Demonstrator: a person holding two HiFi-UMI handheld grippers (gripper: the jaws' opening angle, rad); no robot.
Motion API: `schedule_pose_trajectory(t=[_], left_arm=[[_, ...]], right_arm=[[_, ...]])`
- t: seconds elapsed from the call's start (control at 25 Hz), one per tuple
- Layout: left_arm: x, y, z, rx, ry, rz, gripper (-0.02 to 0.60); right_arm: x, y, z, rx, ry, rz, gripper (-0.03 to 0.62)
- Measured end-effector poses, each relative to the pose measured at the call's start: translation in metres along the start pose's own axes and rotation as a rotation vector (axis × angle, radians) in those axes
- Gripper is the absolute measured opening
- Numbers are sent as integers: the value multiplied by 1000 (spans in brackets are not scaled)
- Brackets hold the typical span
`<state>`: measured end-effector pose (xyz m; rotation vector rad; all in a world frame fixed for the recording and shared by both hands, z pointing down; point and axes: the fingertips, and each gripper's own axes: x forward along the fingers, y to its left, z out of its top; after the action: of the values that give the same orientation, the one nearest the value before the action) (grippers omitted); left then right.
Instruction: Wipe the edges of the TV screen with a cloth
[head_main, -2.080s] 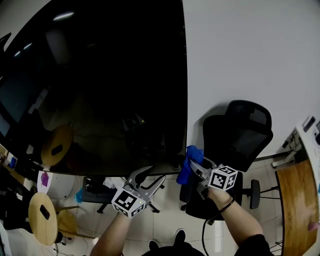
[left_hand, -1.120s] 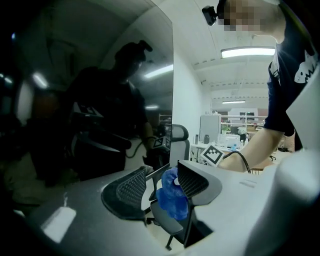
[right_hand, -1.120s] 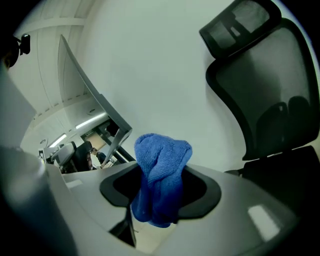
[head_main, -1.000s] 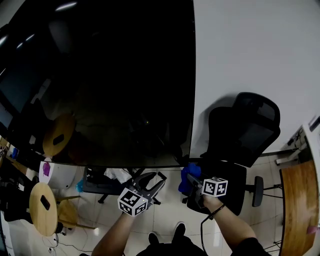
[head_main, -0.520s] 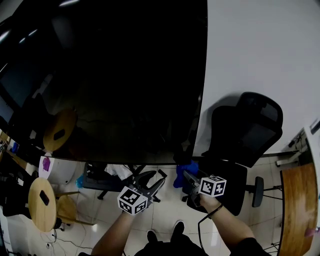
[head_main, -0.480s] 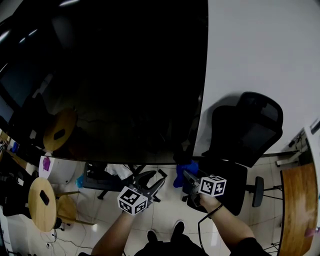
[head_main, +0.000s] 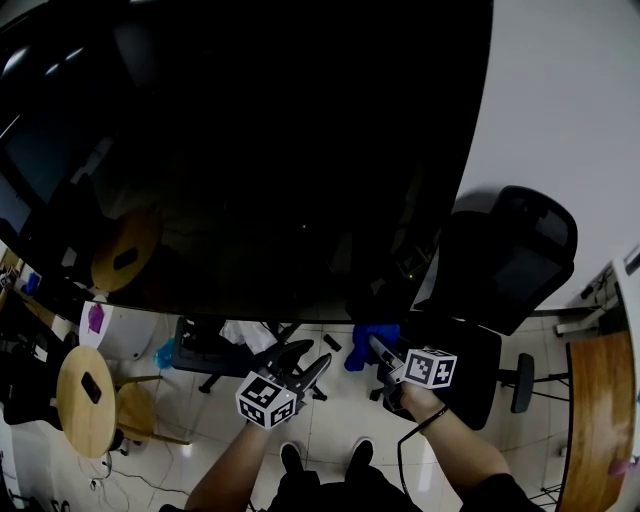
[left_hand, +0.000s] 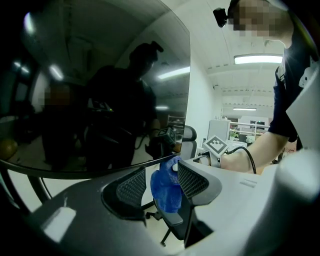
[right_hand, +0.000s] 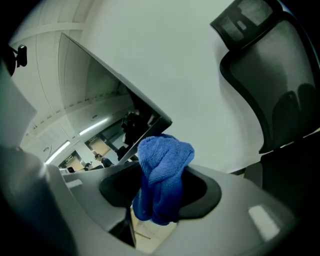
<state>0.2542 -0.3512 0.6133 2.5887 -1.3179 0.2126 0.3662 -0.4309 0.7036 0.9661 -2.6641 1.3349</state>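
Two tools are in view, one in each hand, both held low in front of the TV screen.

Right tool: jaws clamped on a bunched blue cloth. In the right gripper view the cloth fills the gap between the jaws, bulging above them and hanging below.

Cloth position: just under the bottom edge of the screen, towards its lower right corner. In the right gripper view that corner of the screen sits just above the top of the cloth. Contact between cloth and edge cannot be confirmed.

Left tool: jaws apart, gripping nothing. It is beside the right tool, also below the bottom edge. In the left gripper view the cloth shows through the gap, beyond the jaws, not between the pads.

Surroundings: a black office chair stands against the white wall to the right of the screen. A round wooden stool is on the tiled floor at lower left.
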Motion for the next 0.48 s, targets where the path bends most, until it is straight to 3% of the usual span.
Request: schedule_pose_trajectory(t=[0.48], left_arm=[[-73, 57, -10, -19, 6, -89, 189]], right_arm=[[40, 34, -21, 47, -60, -104, 213]])
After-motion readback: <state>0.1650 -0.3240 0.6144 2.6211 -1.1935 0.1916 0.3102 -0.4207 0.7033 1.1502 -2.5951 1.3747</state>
